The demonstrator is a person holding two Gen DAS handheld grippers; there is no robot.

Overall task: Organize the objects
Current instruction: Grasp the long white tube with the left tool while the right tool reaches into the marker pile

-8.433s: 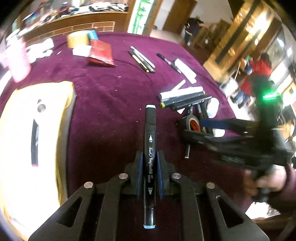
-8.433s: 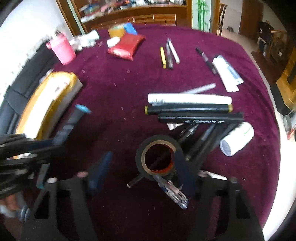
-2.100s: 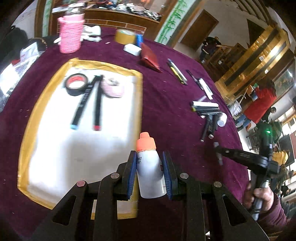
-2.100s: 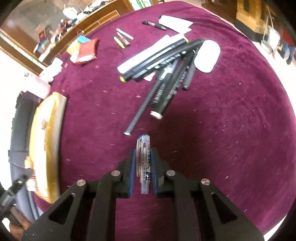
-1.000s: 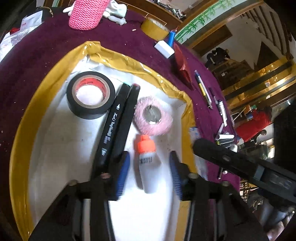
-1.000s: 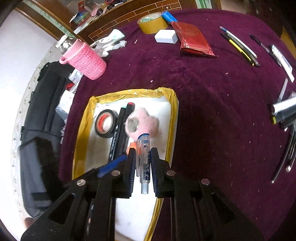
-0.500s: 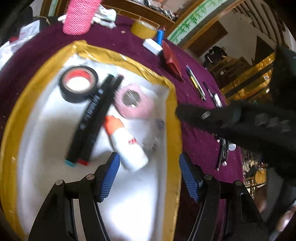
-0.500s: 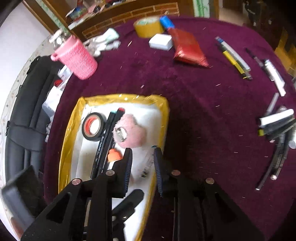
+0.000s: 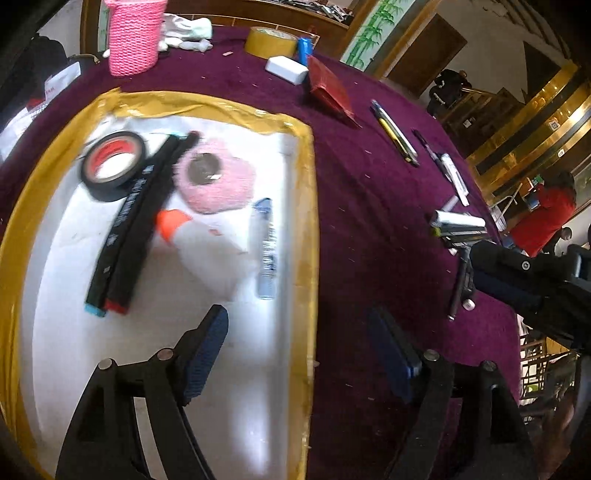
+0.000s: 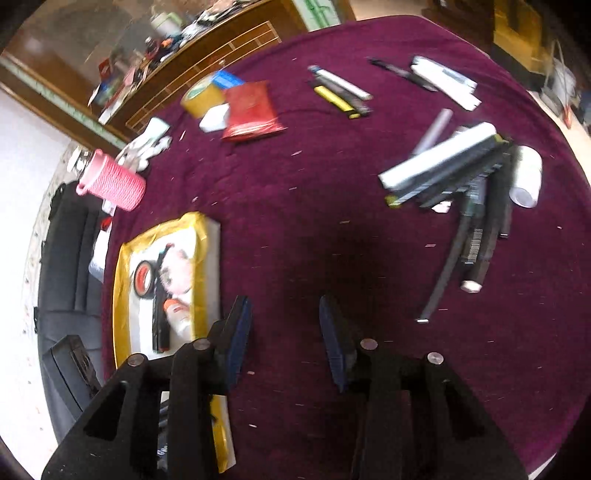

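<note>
A white tray with a yellow taped rim (image 9: 307, 221) holds a black tape roll (image 9: 110, 166), two black markers (image 9: 133, 229), a pink fluffy roll (image 9: 221, 184), a white bottle with an orange cap (image 9: 207, 254) and a clear pen (image 9: 266, 251). My left gripper (image 9: 299, 347) hovers over the tray's right rim, its jaws opening with nothing between them. My right gripper (image 10: 286, 332) hangs over the purple cloth right of the tray (image 10: 122, 280), its jaws also opening and empty. A pile of markers and pens (image 10: 458, 177) lies at the far right.
On the purple cloth (image 10: 295, 221) beyond the tray stand a pink knitted cup (image 9: 133, 33), a yellow tape roll (image 9: 271, 42), a white block (image 9: 286, 70) and a red packet (image 9: 330, 90). More pens (image 9: 395, 136) lie toward the right edge. A person in red (image 9: 543, 214) stands beyond the table.
The left gripper let go of the bottle in the tray and drew back to the right. The right gripper let the clear pen drop in the tray and swung away over the cloth.
</note>
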